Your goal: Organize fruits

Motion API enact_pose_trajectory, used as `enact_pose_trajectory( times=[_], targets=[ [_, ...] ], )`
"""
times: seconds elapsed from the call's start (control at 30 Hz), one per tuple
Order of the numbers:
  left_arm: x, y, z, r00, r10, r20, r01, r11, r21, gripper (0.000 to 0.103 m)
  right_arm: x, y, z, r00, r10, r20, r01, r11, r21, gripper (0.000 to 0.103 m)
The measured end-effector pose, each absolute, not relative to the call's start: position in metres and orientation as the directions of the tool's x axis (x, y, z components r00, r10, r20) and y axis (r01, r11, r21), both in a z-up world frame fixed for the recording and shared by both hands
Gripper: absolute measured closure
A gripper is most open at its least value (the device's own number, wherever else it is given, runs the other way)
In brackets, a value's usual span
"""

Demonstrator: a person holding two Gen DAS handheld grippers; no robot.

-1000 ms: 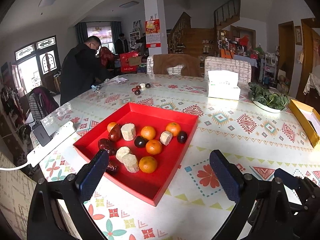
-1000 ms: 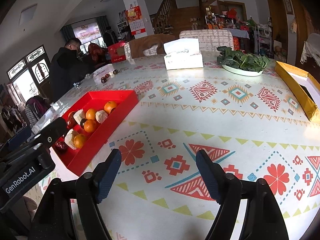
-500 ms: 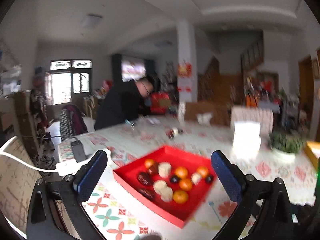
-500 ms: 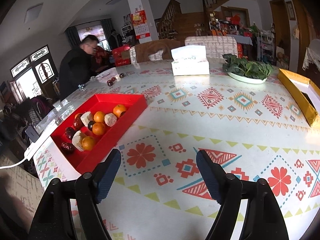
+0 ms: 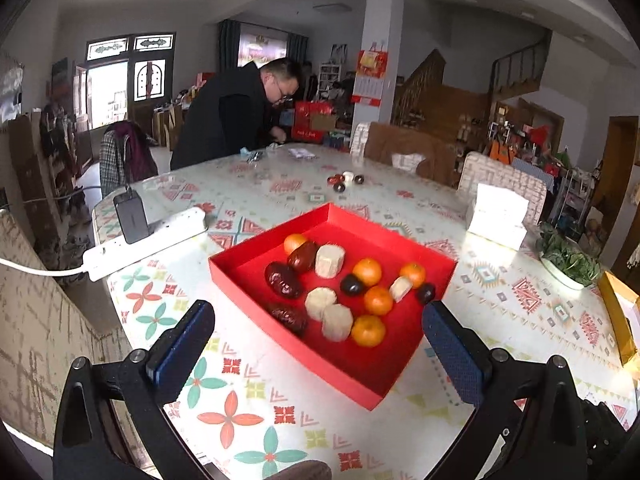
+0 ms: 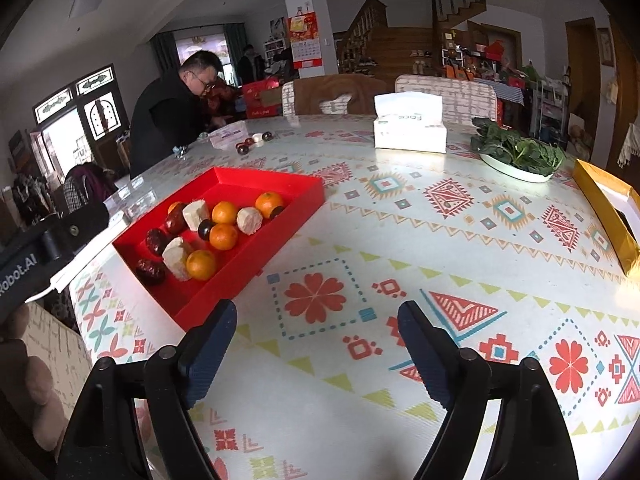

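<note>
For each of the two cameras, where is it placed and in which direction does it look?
Left wrist: sits on the left gripper, looking along its open blue fingers straight at the red tray of fruit, with a man behind.
Right wrist: sits on the right gripper, facing the patterned table; the tray lies off to its left, and part of the left gripper's black body shows at the left edge.
Shared: tray, oranges, tissue box, plate of greens.

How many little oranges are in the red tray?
5, all in the red tray: far-left one behind a date, two mid-row, one central, one nearest. None seem hidden.
</note>
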State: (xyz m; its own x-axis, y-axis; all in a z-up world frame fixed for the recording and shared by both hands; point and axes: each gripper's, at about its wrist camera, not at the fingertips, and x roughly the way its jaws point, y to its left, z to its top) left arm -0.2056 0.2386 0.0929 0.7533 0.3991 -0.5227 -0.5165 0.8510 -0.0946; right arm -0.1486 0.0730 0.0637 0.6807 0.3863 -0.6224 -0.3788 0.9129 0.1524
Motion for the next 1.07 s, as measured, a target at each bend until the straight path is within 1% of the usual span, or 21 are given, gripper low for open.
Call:
enact_pose_trajectory(
  times=[0.13, 0.5, 0.77, 0.97, 1.07],
  targets=[
    [-0.203, 0.242, 0.085, 0.738, 0.403, -0.541, -0.522, 0.85, -0.078, 0.0, -0.149, 0.085, 0.058, 0.664, 0.387, -0.64, -0.394, 0.908, 0.141, 0.016],
    [-0.2, 0.257, 0.073, 0.725, 0.379, -0.575, -0.519, 0.85, -0.093, 0.0, -0.155, 0.111, 0.053, 0.649, 0.381, -0.658, -0.432, 0.897, 0.092, 0.016],
    [-0.198, 0.267, 0.065, 0.71, 0.367, -0.601, -0.526, 0.844, -0.106, 0.0, -0.154, 0.113, 0.051, 0.656, 0.362, -0.663, -0.412, 0.907, 0.088, 0.015],
    [-0.201, 0.27, 0.07, 0.714, 0.357, -0.602, -0.514, 0.851, -0.105, 0.0, -0.161, 0.128, 0.05, 0.642, 0.386, -0.663, -0.459, 0.885, 0.071, 0.015],
    [-0.206, 0.27, 0.079, 0.726, 0.342, -0.596, -0.495, 0.862, -0.108, 0.0, -0.164, 0.128, 0.058, 0.645, 0.413, -0.643, -0.476, 0.875, 0.085, 0.015]
  ],
)
